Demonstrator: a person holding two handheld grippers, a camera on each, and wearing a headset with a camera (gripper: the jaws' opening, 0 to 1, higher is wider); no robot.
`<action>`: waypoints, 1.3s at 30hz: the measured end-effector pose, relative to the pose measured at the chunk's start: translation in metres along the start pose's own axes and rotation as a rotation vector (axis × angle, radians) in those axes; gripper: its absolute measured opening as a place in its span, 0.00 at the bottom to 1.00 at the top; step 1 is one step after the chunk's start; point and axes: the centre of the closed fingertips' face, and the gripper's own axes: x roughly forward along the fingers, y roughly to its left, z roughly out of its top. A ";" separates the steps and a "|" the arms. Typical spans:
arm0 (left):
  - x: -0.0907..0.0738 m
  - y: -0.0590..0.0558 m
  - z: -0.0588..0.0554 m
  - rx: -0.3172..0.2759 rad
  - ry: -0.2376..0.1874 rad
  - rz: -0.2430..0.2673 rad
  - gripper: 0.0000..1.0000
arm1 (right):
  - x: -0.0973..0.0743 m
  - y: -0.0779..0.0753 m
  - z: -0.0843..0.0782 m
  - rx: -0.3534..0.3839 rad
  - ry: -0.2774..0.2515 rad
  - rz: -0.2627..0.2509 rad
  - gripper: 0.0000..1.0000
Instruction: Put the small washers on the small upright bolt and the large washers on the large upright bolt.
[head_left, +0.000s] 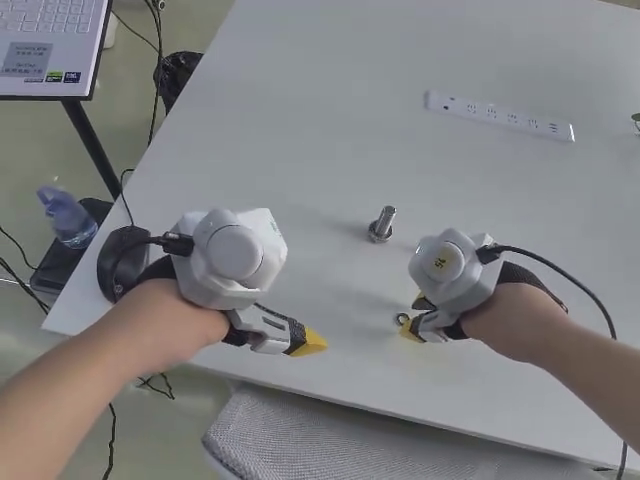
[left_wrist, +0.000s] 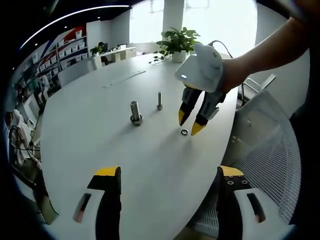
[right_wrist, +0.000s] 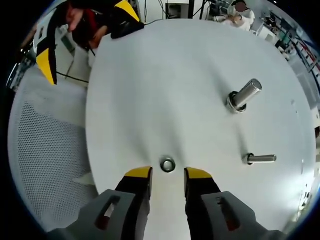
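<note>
A small metal washer (right_wrist: 167, 164) lies flat on the white table (head_left: 300, 120), just ahead of the gap between my right gripper's (right_wrist: 168, 173) yellow tips. That gripper is open, its jaws a little apart and empty. The washer (head_left: 402, 320) sits by the right gripper's (head_left: 410, 332) tips near the table's front edge. The large bolt (head_left: 382, 225) stands upright beyond it. Further off in the right gripper view are the large bolt (right_wrist: 244, 95) and the thin small bolt (right_wrist: 261, 159). My left gripper (left_wrist: 169, 172) is wide open and empty, facing the right gripper (left_wrist: 189, 123), washer (left_wrist: 184, 132) and both bolts.
A white power strip (head_left: 500, 112) lies at the table's far right. A laptop (head_left: 50, 40) and a water bottle (head_left: 65, 215) sit off the left side. A mesh chair (head_left: 300, 440) stands under the near edge. A potted plant (left_wrist: 177, 42) is at the table's far end.
</note>
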 end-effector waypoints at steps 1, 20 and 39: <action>0.000 0.000 -0.001 -0.001 0.002 -0.001 0.78 | 0.001 0.000 0.000 -0.001 0.000 -0.001 0.27; 0.002 0.001 0.000 -0.002 -0.001 -0.009 0.76 | 0.005 -0.001 0.002 -0.023 0.008 -0.019 0.23; 0.004 -0.001 -0.004 -0.015 0.000 -0.007 0.75 | 0.005 0.000 0.002 -0.031 0.017 -0.024 0.15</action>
